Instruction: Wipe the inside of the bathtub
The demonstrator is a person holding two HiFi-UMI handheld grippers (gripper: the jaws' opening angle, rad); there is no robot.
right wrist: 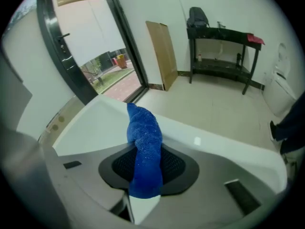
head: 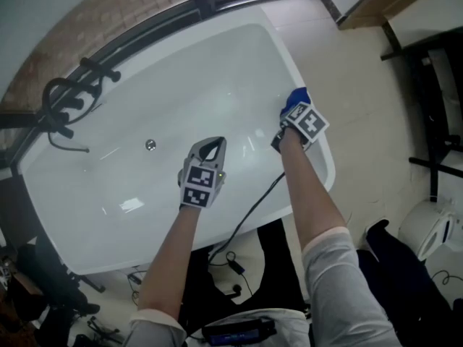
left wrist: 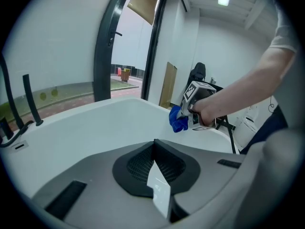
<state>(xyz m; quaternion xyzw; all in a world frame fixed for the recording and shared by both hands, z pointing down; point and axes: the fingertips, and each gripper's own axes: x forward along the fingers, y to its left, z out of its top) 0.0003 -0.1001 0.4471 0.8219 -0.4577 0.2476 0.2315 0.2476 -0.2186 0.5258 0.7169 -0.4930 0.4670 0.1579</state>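
Observation:
The white bathtub (head: 108,194) fills the middle of the head view, with its drain (head: 150,144) at the centre. My right gripper (head: 291,105) is at the tub's right rim, shut on a blue cloth (head: 298,96) that sticks out past its jaws. The cloth (right wrist: 144,147) stands up between the jaws in the right gripper view, above the rim (right wrist: 214,144). My left gripper (head: 212,147) hangs over the tub's inside, shut with nothing in it. From the left gripper view the cloth (left wrist: 178,119) and right gripper (left wrist: 196,109) show ahead.
A black faucet and hose set (head: 69,103) stands at the tub's far left end. A black cable (head: 249,212) runs over the near rim to the floor. A black table (right wrist: 221,46) and a board (right wrist: 162,61) stand across the tiled floor. A dark window frame (left wrist: 107,37) runs behind the tub.

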